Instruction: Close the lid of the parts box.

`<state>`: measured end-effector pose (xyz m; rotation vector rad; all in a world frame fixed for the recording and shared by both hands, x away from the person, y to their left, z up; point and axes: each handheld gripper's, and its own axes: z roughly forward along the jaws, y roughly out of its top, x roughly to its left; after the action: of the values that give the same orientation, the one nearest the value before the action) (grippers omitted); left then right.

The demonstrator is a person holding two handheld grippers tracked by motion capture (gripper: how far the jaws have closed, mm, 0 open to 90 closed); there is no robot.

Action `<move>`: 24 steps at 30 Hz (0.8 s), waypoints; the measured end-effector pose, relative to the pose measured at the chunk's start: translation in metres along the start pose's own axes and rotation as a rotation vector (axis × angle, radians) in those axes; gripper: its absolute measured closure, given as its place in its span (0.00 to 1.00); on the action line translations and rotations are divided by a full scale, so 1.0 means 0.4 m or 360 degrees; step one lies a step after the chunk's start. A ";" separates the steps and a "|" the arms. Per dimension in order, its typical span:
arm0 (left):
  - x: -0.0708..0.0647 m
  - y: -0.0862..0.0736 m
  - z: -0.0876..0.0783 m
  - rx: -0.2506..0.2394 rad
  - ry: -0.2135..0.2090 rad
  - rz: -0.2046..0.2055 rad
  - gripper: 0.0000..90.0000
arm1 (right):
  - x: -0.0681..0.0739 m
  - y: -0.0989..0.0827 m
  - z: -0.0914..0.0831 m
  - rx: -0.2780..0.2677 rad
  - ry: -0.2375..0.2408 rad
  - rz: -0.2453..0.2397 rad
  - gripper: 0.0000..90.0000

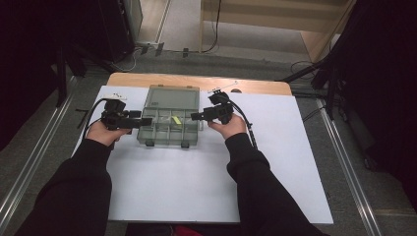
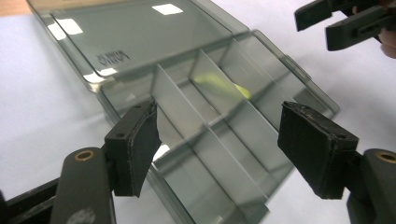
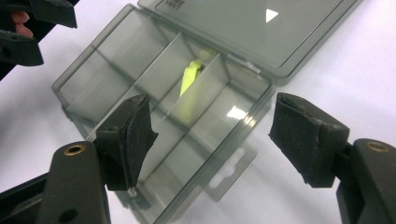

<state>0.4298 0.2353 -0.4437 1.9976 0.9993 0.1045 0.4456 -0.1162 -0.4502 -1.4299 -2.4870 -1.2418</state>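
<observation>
A smoky clear plastic organiser box (image 1: 169, 129) lies on the white table sheet with its lid (image 1: 173, 98) folded open behind it. Thin dividers split it into several compartments, and a small yellow-green piece (image 1: 176, 120) lies in one of the middle ones; the same piece (image 3: 190, 77) stands out in the right gripper view. My left gripper (image 1: 146, 121) hovers open at the box's left edge, nothing between its pads (image 2: 140, 144). From the other side my right gripper (image 1: 195, 116) points at the box's right edge, also open and empty, with the box (image 3: 163, 116) in front of it.
The white sheet (image 1: 196, 182) covers most of a wooden table whose far edge (image 1: 196, 81) shows bare. Dark stands and cables ring the table on the floor. In the left gripper view the right gripper (image 2: 336, 21) shows at the top right.
</observation>
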 end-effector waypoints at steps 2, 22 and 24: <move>0.008 0.010 0.004 -0.0003 -0.0002 -0.0012 0.33 | -0.005 0.006 0.002 -0.0005 -0.0002 0.0016 0.33; 0.082 0.075 0.053 -0.0001 0.0112 -0.0093 0.33 | -0.037 0.067 0.045 0.0014 -0.0070 0.0087 0.35; 0.086 0.078 0.057 -0.0005 0.0127 -0.0114 0.33 | -0.039 0.073 0.050 0.0007 -0.0079 0.0101 0.35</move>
<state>0.4815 0.2345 -0.4444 1.9655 1.1196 0.1479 0.4829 -0.1070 -0.4516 -1.5446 -2.4521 -1.2040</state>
